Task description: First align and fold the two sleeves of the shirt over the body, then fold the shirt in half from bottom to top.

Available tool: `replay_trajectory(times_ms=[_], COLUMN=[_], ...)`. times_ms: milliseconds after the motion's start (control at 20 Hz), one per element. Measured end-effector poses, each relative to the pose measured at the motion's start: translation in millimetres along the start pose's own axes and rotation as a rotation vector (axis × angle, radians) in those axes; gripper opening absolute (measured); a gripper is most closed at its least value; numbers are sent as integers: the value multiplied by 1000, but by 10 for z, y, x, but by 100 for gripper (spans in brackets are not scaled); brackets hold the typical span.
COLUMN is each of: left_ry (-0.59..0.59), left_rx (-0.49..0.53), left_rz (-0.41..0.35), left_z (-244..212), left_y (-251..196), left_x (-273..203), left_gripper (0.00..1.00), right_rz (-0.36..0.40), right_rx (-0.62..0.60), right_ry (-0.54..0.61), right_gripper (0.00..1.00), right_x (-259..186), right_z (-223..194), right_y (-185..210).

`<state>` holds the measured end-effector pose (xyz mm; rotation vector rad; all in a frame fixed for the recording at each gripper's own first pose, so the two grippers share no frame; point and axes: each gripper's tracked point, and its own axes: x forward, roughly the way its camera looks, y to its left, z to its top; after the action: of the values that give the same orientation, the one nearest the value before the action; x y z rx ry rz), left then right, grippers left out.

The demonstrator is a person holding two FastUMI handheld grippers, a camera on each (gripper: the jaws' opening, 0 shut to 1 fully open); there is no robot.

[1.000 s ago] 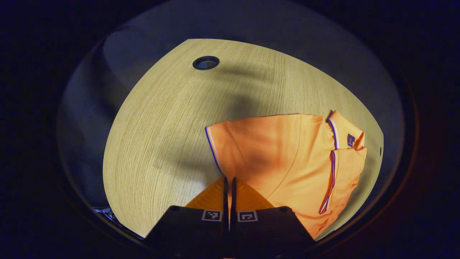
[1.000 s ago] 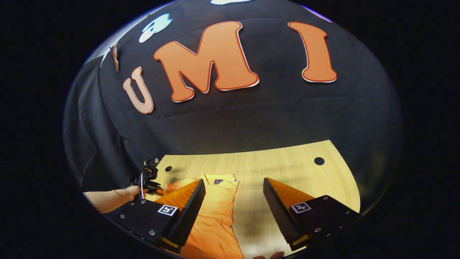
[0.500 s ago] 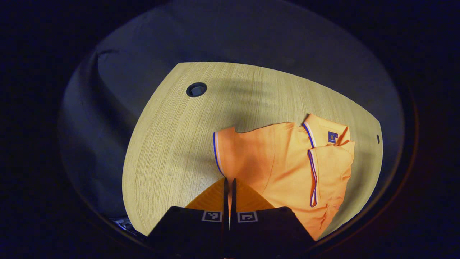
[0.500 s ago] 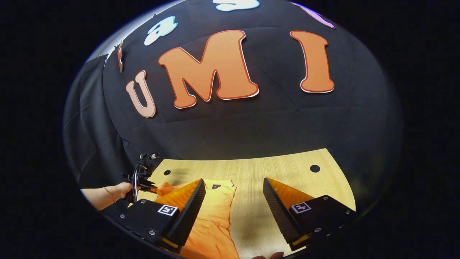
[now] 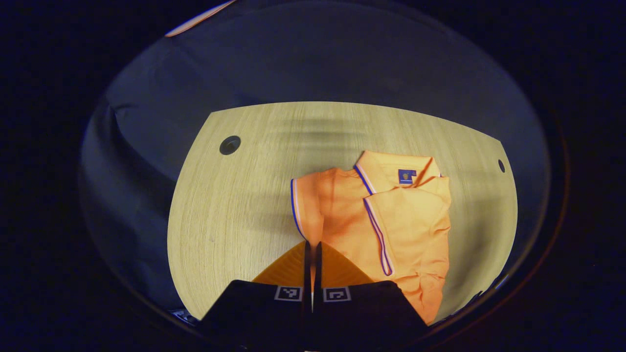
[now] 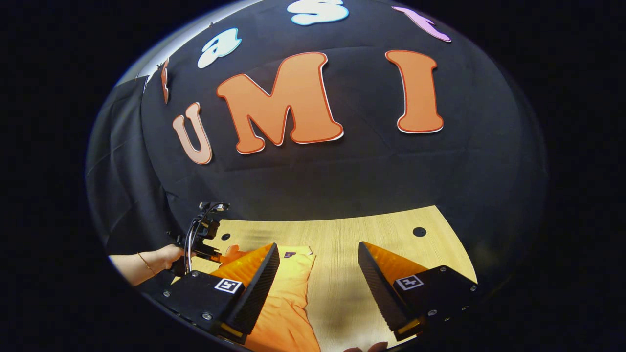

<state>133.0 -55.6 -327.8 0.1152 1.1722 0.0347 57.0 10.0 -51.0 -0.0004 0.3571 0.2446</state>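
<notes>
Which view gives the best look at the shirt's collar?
The left gripper view: the collar lies in plain sight at the top of the shirt, trim and label patch visible. In the right gripper view the collar is small, partly behind that gripper's finger.

Pale wooden table [image 5: 234, 210] with fine lengthwise grain, its far edge curved. Two round dark holes [image 5: 230, 145] in the top, one near each far corner, the second [image 5: 501, 165] at the right edge. Black cloth wall [image 6: 313, 176] rising straight behind the table, creased and draped at the left. Soft shadows across the far tabletop.
</notes>
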Motion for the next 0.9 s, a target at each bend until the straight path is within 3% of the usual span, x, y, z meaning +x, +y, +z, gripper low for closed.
replay_trajectory(times_ms=[600, 750, 850, 900], left_ry=[31, 51, 74, 84], left_rx=[111, 101, 97, 93], left_rz=[-129, -215, -266, -286], left_z=[-78, -147, -193, -206], left_y=[-1398, -1765, -1968, -2059], left_x=[108, 151, 183, 180], left_gripper=[1, 4, 13, 25], right_rz=[-69, -75, -79, -79], right_rx=[26, 29, 27, 27], right_ry=[15, 29, 38, 41], right_gripper=[98, 98, 98, 98], right_x=[-266, -296, -283, -282], right_z=[-173, -221, -247, -251], right_y=[-359, -387, -400, -395])
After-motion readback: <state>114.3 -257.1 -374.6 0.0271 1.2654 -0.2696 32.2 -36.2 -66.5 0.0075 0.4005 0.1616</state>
